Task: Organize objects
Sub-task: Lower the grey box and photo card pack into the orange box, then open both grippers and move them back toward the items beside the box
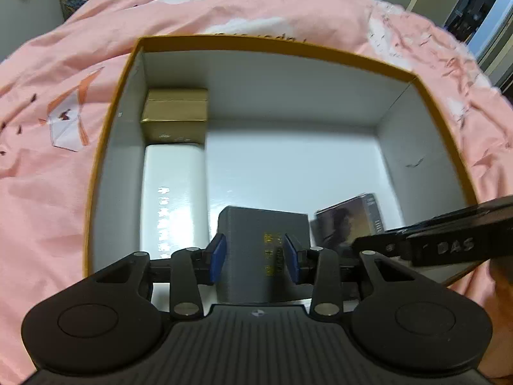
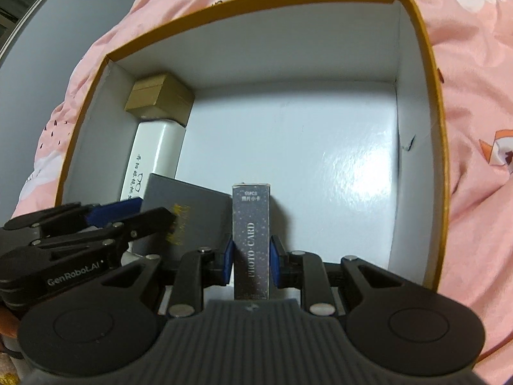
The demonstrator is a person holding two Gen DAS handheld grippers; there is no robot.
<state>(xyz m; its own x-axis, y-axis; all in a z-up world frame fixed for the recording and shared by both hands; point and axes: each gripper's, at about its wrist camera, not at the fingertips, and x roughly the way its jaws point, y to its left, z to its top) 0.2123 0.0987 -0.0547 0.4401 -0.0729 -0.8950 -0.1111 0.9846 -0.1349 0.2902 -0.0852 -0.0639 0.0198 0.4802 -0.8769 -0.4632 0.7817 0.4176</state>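
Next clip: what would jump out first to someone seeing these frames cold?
The big white-lined storage box with a mustard rim on a pink bedspread dominates both views. Both grippers reach in at its near edge: the left gripper clamps a grey box, the right gripper clamps a narrow photo card box standing upright. A gold box and a white box line the left wall.

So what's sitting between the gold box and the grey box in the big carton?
The long white box lies between the gold box and the grey box, along the carton's left wall; both wrist views show it.
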